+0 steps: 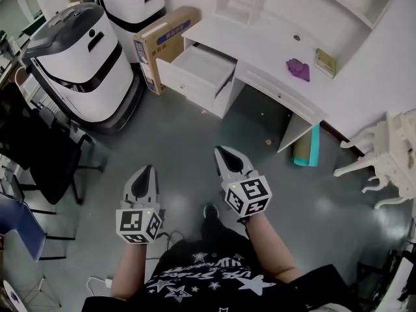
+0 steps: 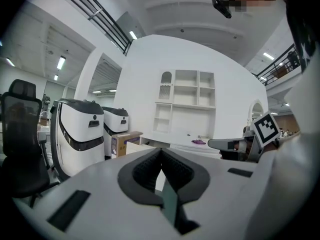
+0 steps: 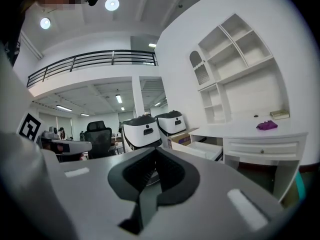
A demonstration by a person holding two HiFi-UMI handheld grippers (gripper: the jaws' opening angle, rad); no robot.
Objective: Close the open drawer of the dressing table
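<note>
White drawer (image 1: 198, 69) is pulled well out from the left end of the dressing table (image 1: 260, 47). Its front faces the grey floor between us, and both my tools are well short of it. The left gripper (image 1: 146, 174) has its jaws pressed together with nothing in them. The right gripper (image 1: 224, 156) is the same, closed and empty, pointing roughly at the drawer and sitting a bit nearer to it than the left one.

My main worry is the contact. A closed pair of jaws makes a narrow tip. If I push the front panel near one corner instead of the middle, I expect the drawer to twist on its runners and stick half shut. If I come in too high, the tip could ride over the top edge and drop inside the drawer, so I'd be pushing on nothing.

Speed is the next risk. A hard shove could slam the drawer and shake the purple cloth (image 1: 298, 69) and the small book (image 1: 325, 62) on the tabletop.

The approach is also tight on the left. A cardboard box (image 1: 162, 44) sits just beside the drawer, with a big white machine (image 1: 71, 64) near it. If my left gripper swings wide, it could clip either one.
</note>
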